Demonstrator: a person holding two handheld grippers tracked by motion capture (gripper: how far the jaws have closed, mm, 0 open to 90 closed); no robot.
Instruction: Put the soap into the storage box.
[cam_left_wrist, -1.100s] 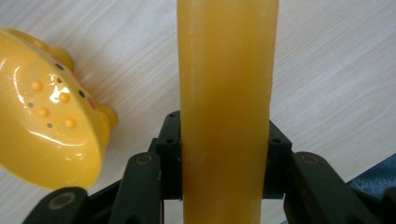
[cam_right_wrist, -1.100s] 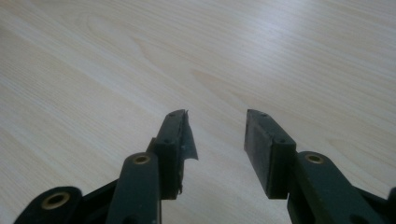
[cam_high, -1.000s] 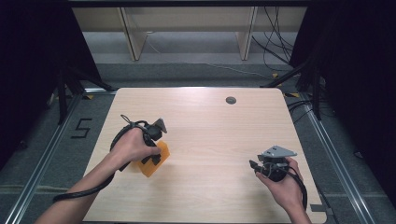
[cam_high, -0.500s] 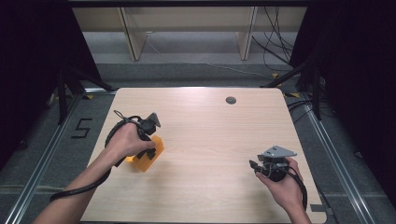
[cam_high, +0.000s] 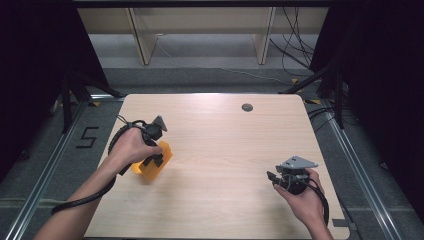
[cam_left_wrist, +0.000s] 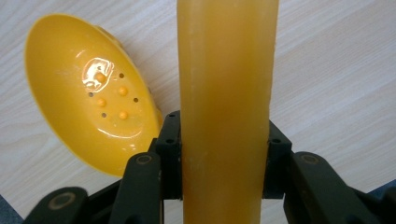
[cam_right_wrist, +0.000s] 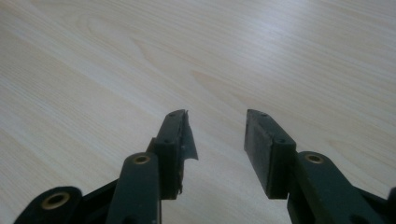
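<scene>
Two grippers on a wooden counter (cam_high: 220, 150), pretty simple scene. Nearest the person, at the counter's near right, the right gripper (cam_right_wrist: 217, 135) sits low in the right hand (cam_high: 302, 197) with its jaws apart and nothing but bare wood between them. Over at the left, a bit farther in, the left gripper (cam_left_wrist: 224, 154) has its jaws clamped tight on the thick yellow handle (cam_left_wrist: 227, 93) of an orange-yellow plastic scoop (cam_high: 152, 162), which lies by the counter's left edge under the left hand (cam_high: 131, 146). Its bowl (cam_left_wrist: 93, 93), with little holes and bumps, rests beside the handle. Farthest back there's a small dark round hole (cam_high: 247, 107) near the far edge.
</scene>
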